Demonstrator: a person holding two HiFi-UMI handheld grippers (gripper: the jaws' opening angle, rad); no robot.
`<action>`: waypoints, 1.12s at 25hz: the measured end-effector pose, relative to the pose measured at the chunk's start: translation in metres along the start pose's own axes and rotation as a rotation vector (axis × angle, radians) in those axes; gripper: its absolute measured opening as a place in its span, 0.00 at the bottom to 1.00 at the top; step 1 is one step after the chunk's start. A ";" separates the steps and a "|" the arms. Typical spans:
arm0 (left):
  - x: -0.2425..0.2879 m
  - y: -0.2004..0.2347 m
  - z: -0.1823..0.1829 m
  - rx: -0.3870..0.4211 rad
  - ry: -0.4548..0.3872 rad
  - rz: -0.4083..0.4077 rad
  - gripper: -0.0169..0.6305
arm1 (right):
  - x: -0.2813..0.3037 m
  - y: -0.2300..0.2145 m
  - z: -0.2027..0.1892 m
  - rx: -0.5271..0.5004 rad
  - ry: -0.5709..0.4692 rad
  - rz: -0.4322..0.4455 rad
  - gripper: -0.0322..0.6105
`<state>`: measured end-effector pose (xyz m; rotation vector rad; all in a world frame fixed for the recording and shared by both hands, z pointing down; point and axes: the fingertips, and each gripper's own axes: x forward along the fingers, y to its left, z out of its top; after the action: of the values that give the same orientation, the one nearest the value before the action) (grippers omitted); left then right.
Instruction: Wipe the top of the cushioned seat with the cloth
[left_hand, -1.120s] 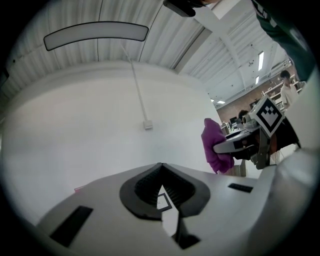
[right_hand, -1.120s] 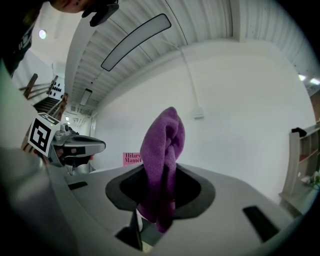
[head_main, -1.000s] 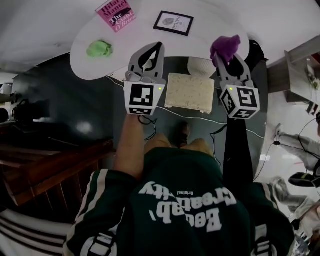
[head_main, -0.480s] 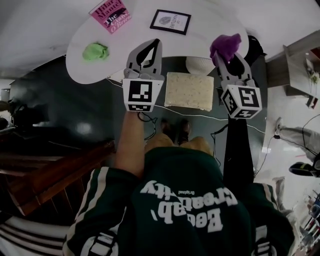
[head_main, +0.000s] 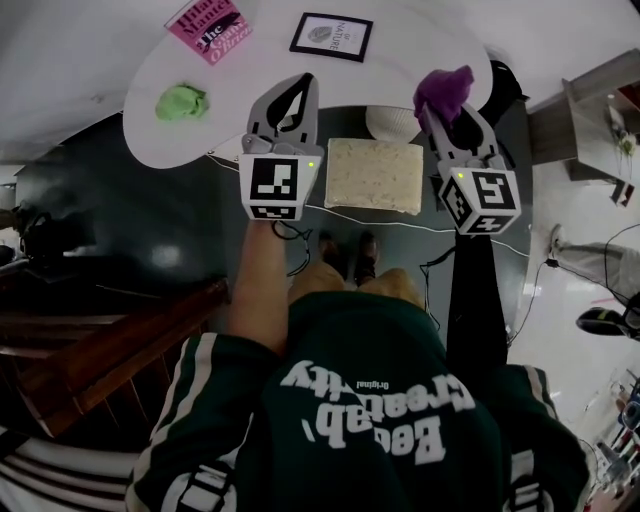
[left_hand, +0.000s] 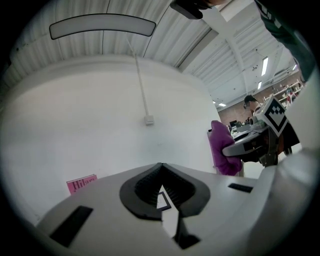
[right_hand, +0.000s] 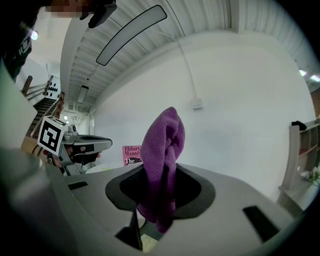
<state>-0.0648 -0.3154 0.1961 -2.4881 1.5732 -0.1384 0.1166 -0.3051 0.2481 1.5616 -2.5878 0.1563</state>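
Right gripper (head_main: 446, 112) at upper right of the head view, and its jaws are pinching a bunched purple cloth (head_main: 445, 88). In the right gripper view the fabric stands up out of the jaws and hangs down below them too. Left gripper (head_main: 293, 100) just left of centre, jaws pressed together with nothing between them. Between the two grippers, a little lower in the frame, sits the cream square cushioned seat (head_main: 375, 175), its top bare, and the cloth is up and to the right of it, not touching. Across the top of the frame runs a white round table (head_main: 420, 40), carrying a pink book (head_main: 207, 27) at upper left, a small black-framed card (head_main: 331, 37) at top centre and a crumpled green lump (head_main: 180, 102) near its left edge. Under it all is a dark glossy floor (head_main: 130, 210), with thin cables (head_main: 400, 222) trailing below the seat past the person's shoes (head_main: 345, 255). A wooden stair rail (head_main: 110, 340) shows at lower left and a pale shelf unit (head_main: 590, 120) at the right edge. Both gripper views look at a plain white wall (left_hand: 100, 135) under a ribbed ceiling with a long light panel (left_hand: 102, 26).
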 end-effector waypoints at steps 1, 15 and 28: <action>-0.001 -0.001 -0.001 -0.004 -0.003 -0.006 0.05 | 0.001 0.002 -0.003 -0.004 0.009 0.010 0.27; -0.009 -0.002 -0.064 -0.055 -0.007 -0.023 0.05 | 0.043 0.057 -0.115 0.071 0.191 0.156 0.29; -0.031 0.015 -0.206 -0.047 0.060 -0.014 0.05 | 0.105 0.112 -0.310 0.338 0.431 0.239 0.31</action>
<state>-0.1293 -0.3172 0.3947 -2.5536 1.6003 -0.1824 -0.0174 -0.2995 0.5672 1.1252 -2.4657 0.8863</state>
